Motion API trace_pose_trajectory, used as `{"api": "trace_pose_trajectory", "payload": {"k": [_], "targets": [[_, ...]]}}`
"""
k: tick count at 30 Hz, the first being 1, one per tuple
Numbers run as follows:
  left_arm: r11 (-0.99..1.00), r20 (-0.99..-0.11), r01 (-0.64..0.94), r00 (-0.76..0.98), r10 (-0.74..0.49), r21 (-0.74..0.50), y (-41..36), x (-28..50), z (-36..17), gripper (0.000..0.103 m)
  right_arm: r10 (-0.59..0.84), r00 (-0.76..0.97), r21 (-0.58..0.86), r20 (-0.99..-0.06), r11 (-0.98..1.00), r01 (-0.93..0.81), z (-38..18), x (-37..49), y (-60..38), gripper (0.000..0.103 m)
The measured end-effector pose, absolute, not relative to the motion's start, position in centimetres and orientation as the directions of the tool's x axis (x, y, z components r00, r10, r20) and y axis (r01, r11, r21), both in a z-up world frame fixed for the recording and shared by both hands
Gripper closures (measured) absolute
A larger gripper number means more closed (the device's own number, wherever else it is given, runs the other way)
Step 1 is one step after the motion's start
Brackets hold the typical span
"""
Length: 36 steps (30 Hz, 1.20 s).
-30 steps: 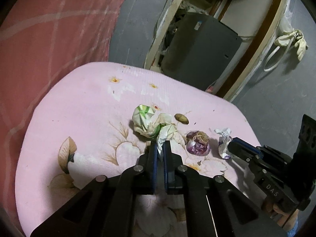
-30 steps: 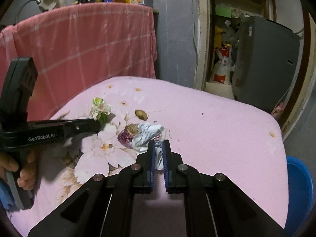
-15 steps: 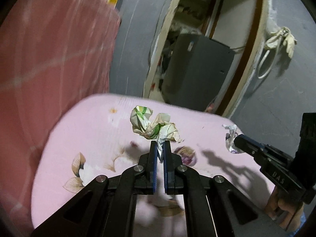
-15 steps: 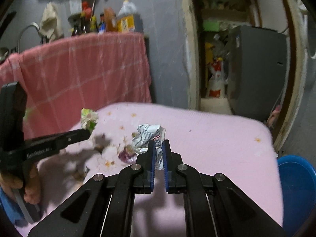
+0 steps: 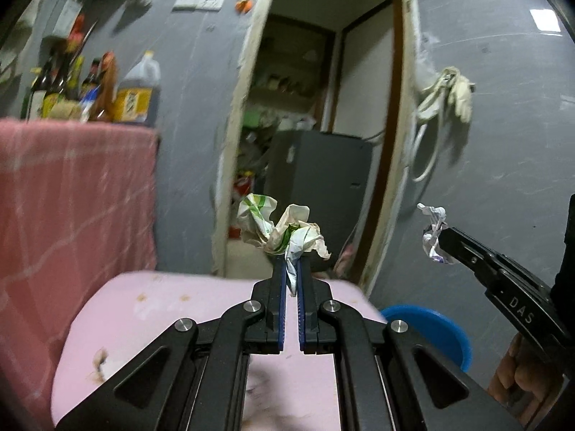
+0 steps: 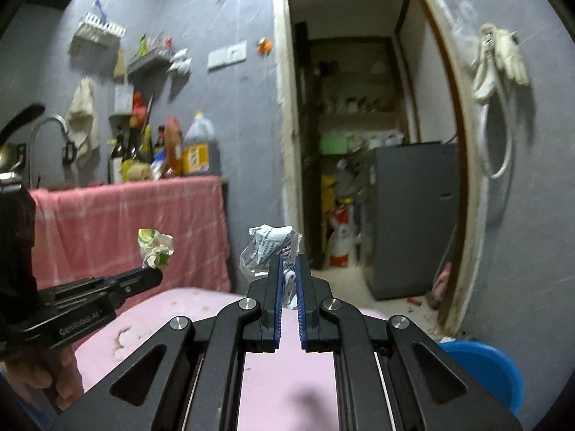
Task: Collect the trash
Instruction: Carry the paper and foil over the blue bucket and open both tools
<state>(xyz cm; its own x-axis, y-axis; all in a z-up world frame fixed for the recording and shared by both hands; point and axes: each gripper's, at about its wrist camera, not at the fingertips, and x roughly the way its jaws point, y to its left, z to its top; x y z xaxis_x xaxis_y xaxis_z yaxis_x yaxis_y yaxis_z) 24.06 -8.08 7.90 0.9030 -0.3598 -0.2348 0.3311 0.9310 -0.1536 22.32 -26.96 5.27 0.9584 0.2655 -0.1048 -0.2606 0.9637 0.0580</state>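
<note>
Pink tabletop (image 5: pixel 172 309) — crumpled wrapper (image 5: pixel 280 228) upright

Left gripper (image 5: pixel 291 269) clamped on crumpled green-and-white paper wrapper (image 5: pixel 278 228), raised above pink floral-cloth table (image 5: pixel 161 309); round blue plastic bin (image 5: pixel 436 327) below right.

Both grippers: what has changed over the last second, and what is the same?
Both have risen off the pink table, each carrying its trash up with it. The left gripper lifted the green-and-white wrapper, the right gripper the printed white wrapper. Nothing was taken or released; both grips stayed shut. The blue bin now shows at lower right.
</note>
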Motion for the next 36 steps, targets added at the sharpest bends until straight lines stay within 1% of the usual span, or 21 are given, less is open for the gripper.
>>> {"api": "trace_pose_trajectory", "payload": {"k": [4, 8, 11, 15, 20, 26, 33, 36], "targets": [[0.914, -0.199, 0.383, 0.893, -0.404, -0.137, -11.1, 23.7, 9.1, 0.1, 0.194, 0.979, 0.061, -0.059, 0.98, -0.19, 6.0, 21.1, -29.8, 0.098], [0.88, -0.192, 0.453, 0.86, -0.473, -0.14, -14.6, 24.2, 9.7, 0.1, 0.099, 0.994, 0.065, -0.039, 0.993, -0.096, 6.2, 20.2, -32.9, 0.098], [0.851, -0.218, 0.504, 0.823, -0.524, -0.145, -17.8, 25.0, 9.8, 0.1, 0.024, 0.999, 0.074, -0.042, 0.997, -0.021, 6.1, 20.1, -35.2, 0.098], [0.811, -0.28, 0.564, 0.762, -0.584, -0.157, -22.5, 26.4, 9.0, 0.1, -0.055, 0.996, 0.101, -0.076, 0.993, 0.062, 5.3, 20.6, -38.4, 0.098], [0.782, -0.329, 0.595, 0.712, -0.62, -0.186, -25.8, 27.8, 7.7, 0.1, -0.124, 0.985, 0.13, -0.119, 0.982, 0.14, 3.9, 20.8, -41.8, 0.098], [0.773, -0.405, 0.594, 0.665, -0.627, -0.223, -28.1, 30.0, 5.5, 0.1, -0.122, 0.973, 0.175, -0.195, 0.972, 0.156, 1.6, 21.8, -44.6, 0.098], [0.778, -0.491, 0.569, 0.614, -0.618, -0.267, -29.5, 32.6, 2.3, 0.099, -0.064, 0.949, 0.24, -0.309, 0.96, 0.143, -1.5, 24.0, -46.4, 0.098], [0.783, -0.525, 0.556, 0.595, -0.609, -0.278, -29.8, 33.2, 0.9, 0.098, -0.008, 0.935, 0.298, -0.354, 0.947, 0.121, -2.7, 25.2, -46.9, 0.097]]}}
